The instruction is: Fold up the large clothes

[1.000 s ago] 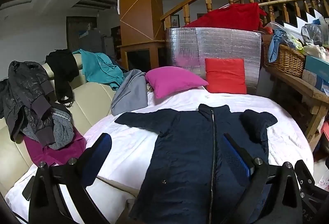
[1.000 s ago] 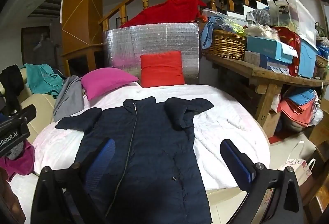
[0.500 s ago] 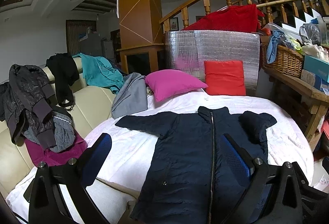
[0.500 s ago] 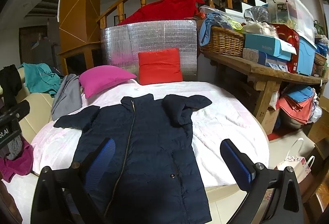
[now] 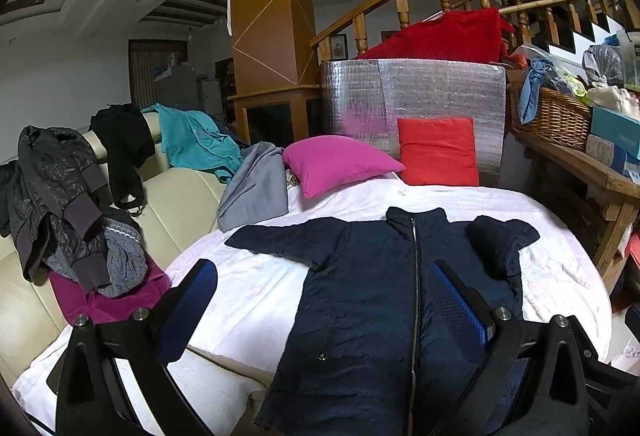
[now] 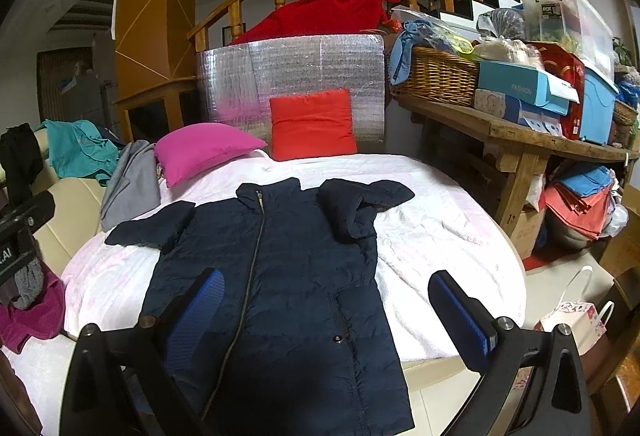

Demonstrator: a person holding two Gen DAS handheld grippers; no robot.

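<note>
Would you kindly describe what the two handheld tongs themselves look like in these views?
Both the left tongs and the right tongs have black angular frames with silver bolt heads, each carrying two flat fingers faced with blue textured pads. No hands, sleeves or cables are visible.

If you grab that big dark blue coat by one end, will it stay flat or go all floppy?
Probably floppy: the navy coat lies limp on the white cover, one sleeve already folded over itself. Its puffy quilting suggests it is light for its size, and the smooth-looking shell may slip.
</note>
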